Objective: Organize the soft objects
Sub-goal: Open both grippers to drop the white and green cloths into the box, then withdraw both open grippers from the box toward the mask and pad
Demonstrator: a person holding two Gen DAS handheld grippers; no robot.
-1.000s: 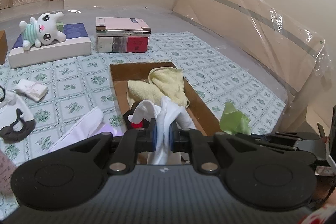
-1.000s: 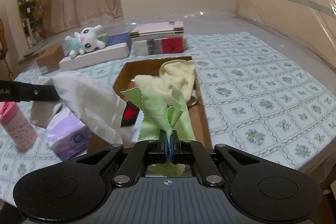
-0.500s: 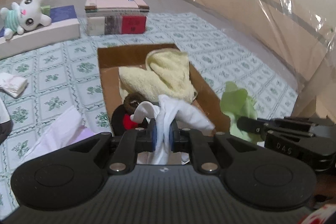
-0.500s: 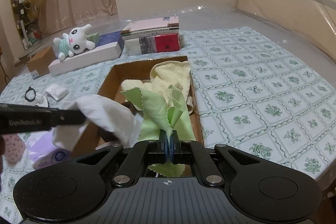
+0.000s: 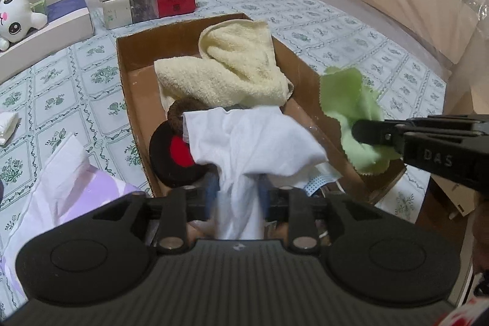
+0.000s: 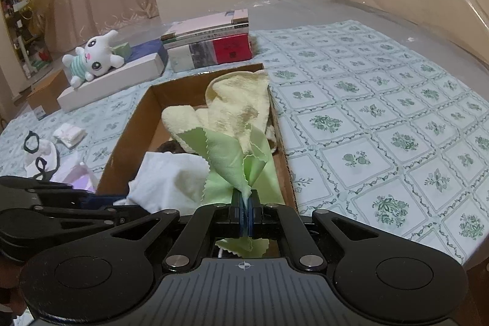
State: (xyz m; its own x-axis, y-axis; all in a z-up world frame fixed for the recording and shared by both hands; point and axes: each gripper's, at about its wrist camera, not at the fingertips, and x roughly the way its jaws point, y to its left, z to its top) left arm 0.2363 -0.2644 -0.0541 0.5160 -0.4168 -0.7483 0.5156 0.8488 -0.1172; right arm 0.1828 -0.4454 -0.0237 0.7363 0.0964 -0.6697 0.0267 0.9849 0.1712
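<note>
On the bed's patterned sheet (image 6: pixel 360 124), a plush (image 6: pixel 91 60) lies far left, books (image 6: pixel 211 48) beside it. The left tool (image 5: pixel 238 197) has just been opening its jaws; the white cloth (image 5: pixel 250 142) lies loose between them, over the box (image 5: pixel 131 75) holding a yellow towel (image 5: pixel 232 66). The right tool (image 6: pixel 246 219) is clamped on the green cloth (image 6: pixel 232 161) above the box's right side.

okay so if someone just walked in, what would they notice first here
Probably the cardboard box mid-bed, stuffed with a cream towel. Over its near end, the left gripper, jaws just opened, has a white cloth between them; the right gripper pinches a bright green cloth.
</note>
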